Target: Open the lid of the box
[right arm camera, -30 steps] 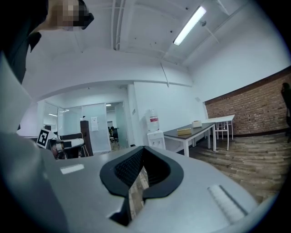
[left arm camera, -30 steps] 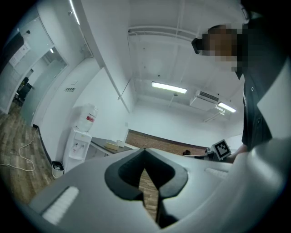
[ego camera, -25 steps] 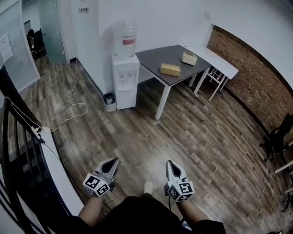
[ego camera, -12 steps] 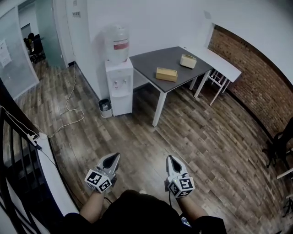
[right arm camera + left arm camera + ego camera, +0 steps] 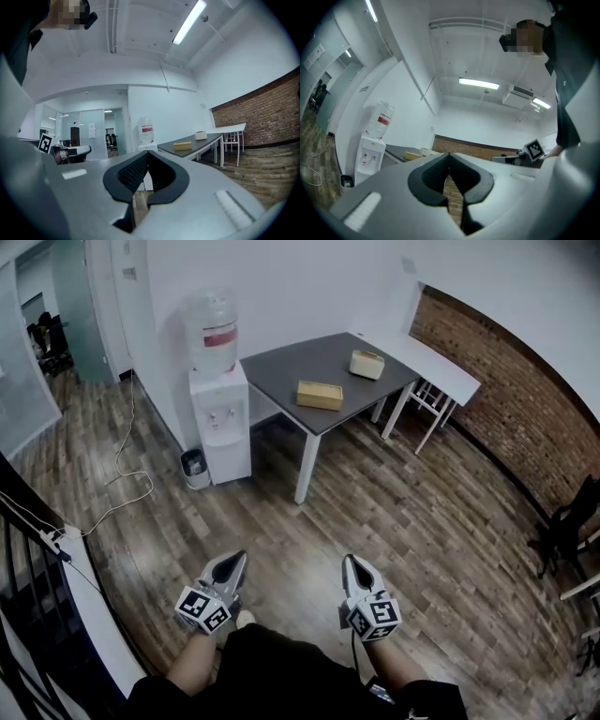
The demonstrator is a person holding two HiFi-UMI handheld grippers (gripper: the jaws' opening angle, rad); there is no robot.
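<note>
No lettering is legible anywhere. The red label (image 5: 217,337) on the water bottle (image 5: 214,310), at eleven o'clock in the head view, is too small to read.

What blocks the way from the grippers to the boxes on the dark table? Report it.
Nothing visible does. Only bare wooden floor lies between the left gripper, the right gripper and the dark table holding the tan box and the cream box. The water dispenser stands beside the table, off that path.
</note>
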